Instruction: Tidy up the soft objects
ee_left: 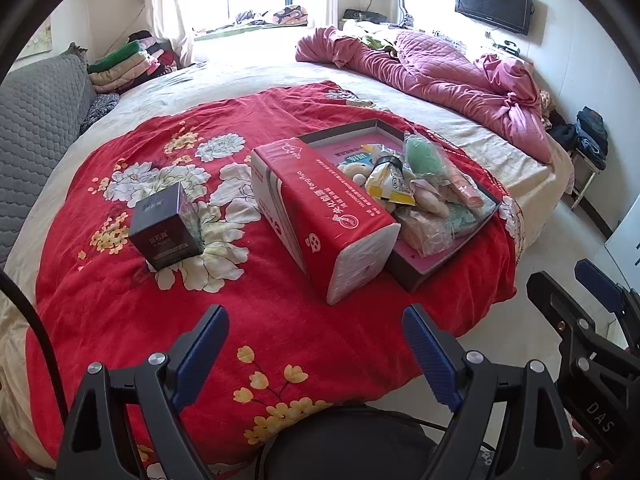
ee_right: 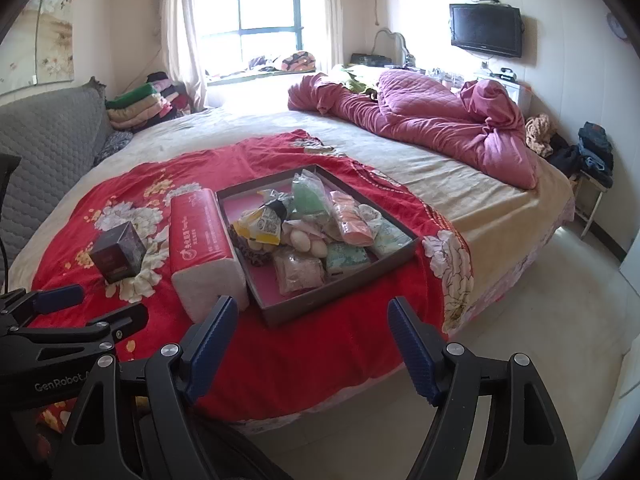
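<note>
While both grippers hang off the bed's near edge with nothing between their jaws, the sorting looks barely begun, or perhaps near its close; the pictures cannot say which. On the red blanket [ee_right: 280, 360] a shallow tray [ee_right: 340, 296] sits toward the right edge, already heaped with soft packets [ee_right: 348, 220]: green, peach and mint pouches, a yellow bag, pale plush pieces, all crinkled and loosely piled. A red tissue pack [ee_left: 320, 216] lies against the tray's left wall, outside it, and a dark box [ee_left: 168, 232] stands apart nearer the left edge. The left gripper [ee_left: 316, 344] and right gripper [ee_right: 312, 340] are both spread wide, empty.
</note>
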Motion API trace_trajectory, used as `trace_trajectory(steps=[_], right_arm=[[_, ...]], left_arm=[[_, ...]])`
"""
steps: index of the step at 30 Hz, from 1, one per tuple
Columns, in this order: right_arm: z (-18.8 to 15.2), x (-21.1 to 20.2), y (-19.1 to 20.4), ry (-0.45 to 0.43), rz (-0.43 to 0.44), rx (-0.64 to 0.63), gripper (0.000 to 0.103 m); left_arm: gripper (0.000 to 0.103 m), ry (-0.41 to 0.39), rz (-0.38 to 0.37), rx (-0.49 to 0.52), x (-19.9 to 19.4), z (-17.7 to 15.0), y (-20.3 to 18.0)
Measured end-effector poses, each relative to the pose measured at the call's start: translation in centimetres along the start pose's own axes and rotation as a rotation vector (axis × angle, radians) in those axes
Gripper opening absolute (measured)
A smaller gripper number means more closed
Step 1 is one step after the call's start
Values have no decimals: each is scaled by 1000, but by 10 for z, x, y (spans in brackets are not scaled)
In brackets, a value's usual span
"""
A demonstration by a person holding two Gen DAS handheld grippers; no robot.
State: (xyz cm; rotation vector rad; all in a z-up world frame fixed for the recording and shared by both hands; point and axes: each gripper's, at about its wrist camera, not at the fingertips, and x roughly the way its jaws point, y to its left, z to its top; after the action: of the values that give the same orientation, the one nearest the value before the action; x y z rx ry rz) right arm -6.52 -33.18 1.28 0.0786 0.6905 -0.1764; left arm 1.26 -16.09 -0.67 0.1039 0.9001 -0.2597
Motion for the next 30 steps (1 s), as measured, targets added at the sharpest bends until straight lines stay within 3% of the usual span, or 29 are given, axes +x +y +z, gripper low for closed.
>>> trace_trajectory(steps=[30], right_arm=[[-1, 0, -2, 8, -2, 10, 78]], left_arm=[[88, -2, 35, 2, -2, -2, -1]])
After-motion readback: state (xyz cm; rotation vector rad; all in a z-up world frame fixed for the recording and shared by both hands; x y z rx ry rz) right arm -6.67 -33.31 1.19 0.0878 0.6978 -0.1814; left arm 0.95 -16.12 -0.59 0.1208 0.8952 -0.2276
